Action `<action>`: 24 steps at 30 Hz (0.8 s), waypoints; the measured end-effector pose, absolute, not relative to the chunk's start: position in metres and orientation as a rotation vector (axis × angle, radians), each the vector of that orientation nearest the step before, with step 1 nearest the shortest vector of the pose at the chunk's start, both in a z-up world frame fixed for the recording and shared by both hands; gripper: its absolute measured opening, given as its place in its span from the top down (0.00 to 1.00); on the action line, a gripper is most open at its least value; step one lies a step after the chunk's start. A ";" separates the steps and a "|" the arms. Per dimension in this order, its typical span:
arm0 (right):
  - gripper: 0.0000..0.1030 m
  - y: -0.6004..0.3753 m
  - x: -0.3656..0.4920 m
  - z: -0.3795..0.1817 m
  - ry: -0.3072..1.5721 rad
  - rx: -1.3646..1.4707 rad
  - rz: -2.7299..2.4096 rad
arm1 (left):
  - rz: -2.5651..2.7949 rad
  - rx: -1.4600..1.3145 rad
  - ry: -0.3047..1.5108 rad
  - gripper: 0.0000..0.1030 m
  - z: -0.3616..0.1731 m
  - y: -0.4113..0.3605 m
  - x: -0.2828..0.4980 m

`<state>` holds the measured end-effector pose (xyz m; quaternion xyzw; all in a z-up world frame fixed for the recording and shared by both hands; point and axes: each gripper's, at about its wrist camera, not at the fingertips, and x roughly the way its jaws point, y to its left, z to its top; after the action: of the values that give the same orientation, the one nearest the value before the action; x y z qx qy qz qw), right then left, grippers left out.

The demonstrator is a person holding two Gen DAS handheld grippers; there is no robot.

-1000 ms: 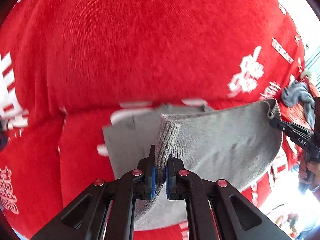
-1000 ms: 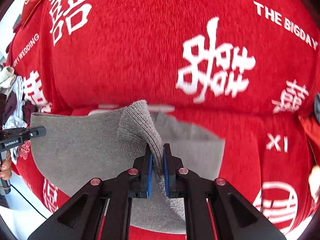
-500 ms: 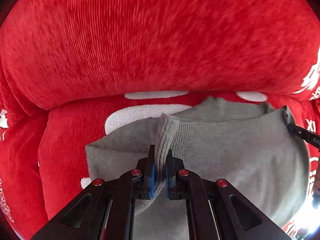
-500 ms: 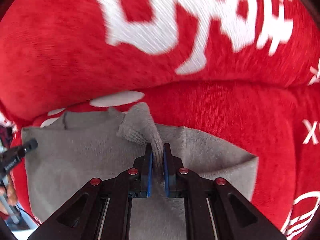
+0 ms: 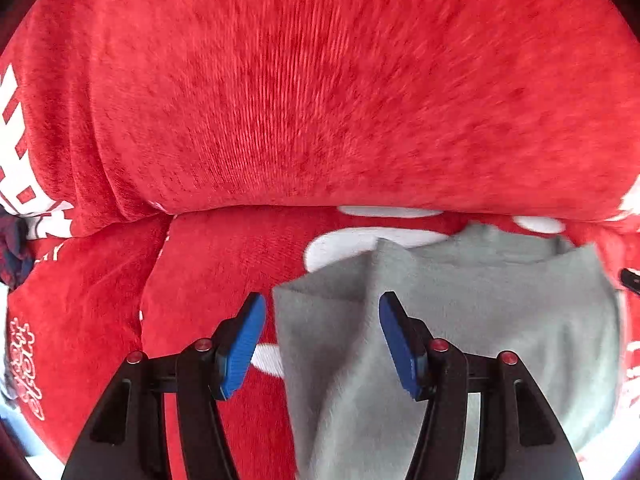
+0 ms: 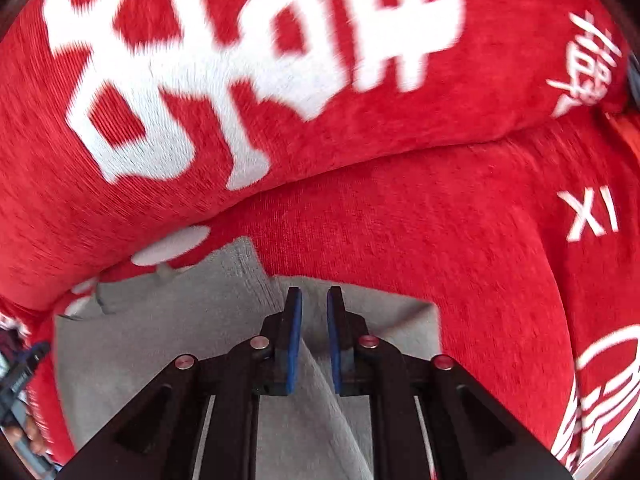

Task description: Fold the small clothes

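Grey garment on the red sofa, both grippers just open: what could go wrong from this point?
1. The grey garment lies pushed against the red back cushion, so its far edge may bunch up or slip into the seam.
2. The right gripper is only slightly open, with a raised fabric ridge running between its fingers; pulling back could snag and undo the fold.
3. The left gripper is wide open over the garment's corner; lowering it could drag the corner.

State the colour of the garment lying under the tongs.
Plain grey garment, clearest in the left wrist view.
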<state>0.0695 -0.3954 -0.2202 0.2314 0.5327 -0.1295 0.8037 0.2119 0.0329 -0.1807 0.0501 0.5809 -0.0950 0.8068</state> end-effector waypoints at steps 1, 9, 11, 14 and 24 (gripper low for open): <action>0.88 -0.394 0.062 -0.214 1.128 0.525 -0.243 | -0.253 0.083 1.253 0.41 -0.177 0.032 0.205; 0.88 -0.333 0.033 -0.243 1.242 0.542 -0.033 | -0.375 0.023 1.411 0.41 -0.222 0.001 0.162; 0.95 -0.339 0.029 -0.252 1.204 0.547 -0.040 | -0.371 0.028 1.371 0.41 -0.227 0.006 0.154; 0.99 -0.348 0.024 -0.248 1.192 0.540 -0.053 | -0.378 0.081 1.366 0.41 -0.222 0.014 0.141; 0.93 -0.387 -0.036 -0.205 1.248 0.551 -0.143 | -0.251 0.031 1.416 0.32 -0.189 0.082 0.098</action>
<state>-0.0357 -0.3874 -0.2047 0.2543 0.5763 -0.0661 0.7738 0.0981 0.0821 -0.1889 0.0142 0.6486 -0.1151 0.7523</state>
